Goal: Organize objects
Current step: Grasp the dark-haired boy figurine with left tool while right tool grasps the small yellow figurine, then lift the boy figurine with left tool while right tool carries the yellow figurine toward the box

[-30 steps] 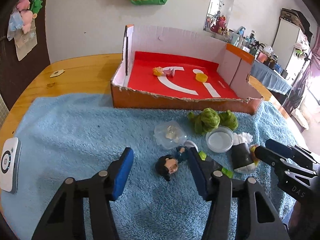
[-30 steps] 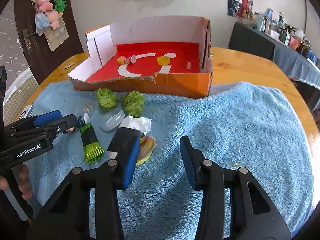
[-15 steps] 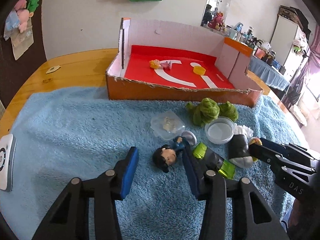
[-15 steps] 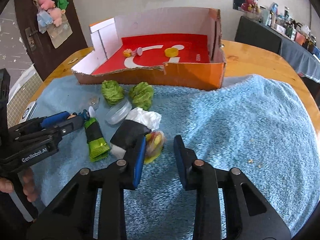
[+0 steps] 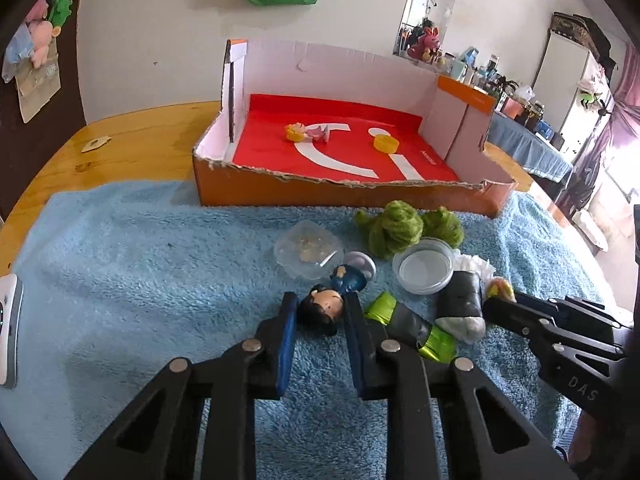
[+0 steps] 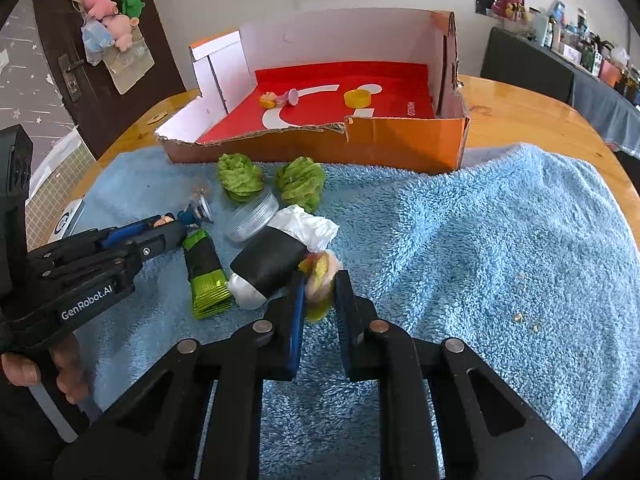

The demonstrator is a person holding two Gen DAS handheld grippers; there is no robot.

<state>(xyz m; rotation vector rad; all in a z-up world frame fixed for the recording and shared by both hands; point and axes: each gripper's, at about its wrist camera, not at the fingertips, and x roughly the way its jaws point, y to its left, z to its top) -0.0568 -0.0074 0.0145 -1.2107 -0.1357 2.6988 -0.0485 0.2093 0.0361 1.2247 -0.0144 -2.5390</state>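
Note:
My left gripper [image 5: 320, 312] is shut on the head of a small dark-haired figurine [image 5: 324, 308] lying on the blue towel [image 5: 140, 280]; it also shows in the right wrist view [image 6: 164, 222]. My right gripper [image 6: 318, 292] is shut on a yellow and pink wrapped item [image 6: 320, 276] beside a black and white roll [image 6: 268, 270]. An orange cardboard box [image 5: 340, 194] with a red floor stands behind, holding a yellow cap [image 5: 386, 144] and a small pink toy [image 5: 308, 133].
On the towel lie two green yarn balls [image 5: 394, 228], a clear round lid [image 5: 424, 270], a clear plastic pouch [image 5: 308, 250], a green and black tube [image 6: 204, 272] and white tissue [image 6: 306, 224]. A white device [image 5: 8, 328] sits at the towel's left edge. The wooden table [image 6: 540, 120] surrounds it.
Both grippers moved forward and closed: the left one around the figurine's head, the right one around the yellow and pink item.

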